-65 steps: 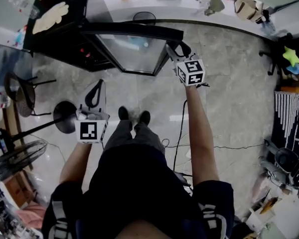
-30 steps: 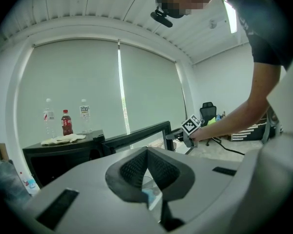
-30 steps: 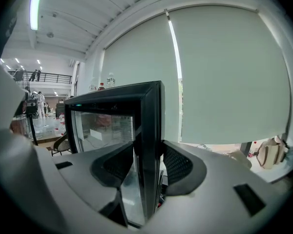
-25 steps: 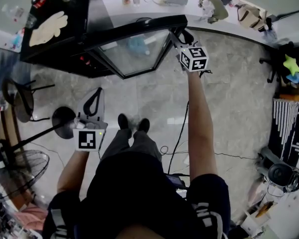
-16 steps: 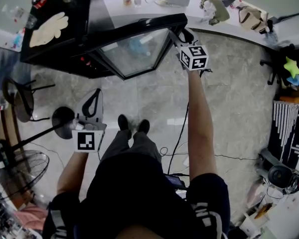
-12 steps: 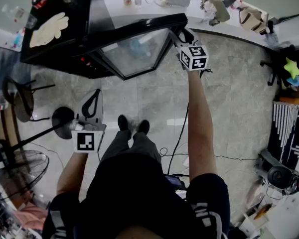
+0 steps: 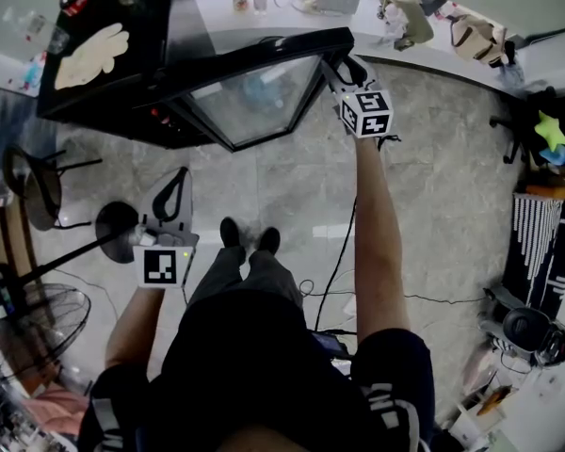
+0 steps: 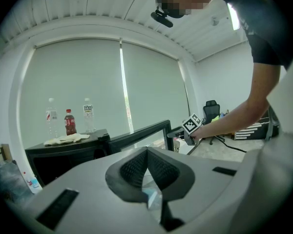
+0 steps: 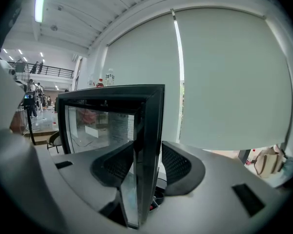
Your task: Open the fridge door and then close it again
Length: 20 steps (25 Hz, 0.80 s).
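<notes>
Claw on my left (image 7: 179, 172) hung pinched shut and empty, well apart from the fridge (image 7: 146, 26). Its glass door (image 7: 254, 92) stood ajar ahead, upright free edge gripped in my right claw (image 7: 339, 69), the nearer one, so closing probably meant pushing away.

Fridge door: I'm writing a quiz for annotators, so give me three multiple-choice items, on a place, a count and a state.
1. Where is the right gripper? A) on the fridge door's free edge B) on the fridge top C) on a bottle
2. How many bottles stand on the fridge top? A) one B) three C) five
3. How is the fridge door? A) shut B) off its hinges C) open
Answers: 1 A, its jaws clamp the door's edge; 2 B, the left gripper view shows three; 3 C, it stands swung out at an angle.
</notes>
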{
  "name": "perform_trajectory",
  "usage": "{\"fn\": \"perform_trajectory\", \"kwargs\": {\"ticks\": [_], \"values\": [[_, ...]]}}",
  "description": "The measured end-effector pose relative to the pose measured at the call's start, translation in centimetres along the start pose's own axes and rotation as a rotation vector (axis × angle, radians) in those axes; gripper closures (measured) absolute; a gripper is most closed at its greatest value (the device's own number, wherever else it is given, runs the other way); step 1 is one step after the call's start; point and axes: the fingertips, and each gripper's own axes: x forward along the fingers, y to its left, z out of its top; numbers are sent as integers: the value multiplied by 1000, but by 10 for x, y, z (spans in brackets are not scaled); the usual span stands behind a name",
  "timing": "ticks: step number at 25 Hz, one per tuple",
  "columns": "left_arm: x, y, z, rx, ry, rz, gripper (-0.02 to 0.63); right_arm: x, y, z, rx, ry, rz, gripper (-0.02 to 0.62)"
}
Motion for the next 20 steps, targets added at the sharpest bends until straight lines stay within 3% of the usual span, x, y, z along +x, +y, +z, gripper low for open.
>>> {"fn": "perform_trajectory", "kwargs": {"ticks": [11,13,20], "values": [[2,-2,4,0,-22,-5,583,-37,-2,6,3,-29,-70,465],[2,-3,3,3,-12,-10,583,-45,3,7,2,-35,-78,507],[2,-3,6,11,-21,-16,583,-75,33,21,-8,-73,-71,551]]}}
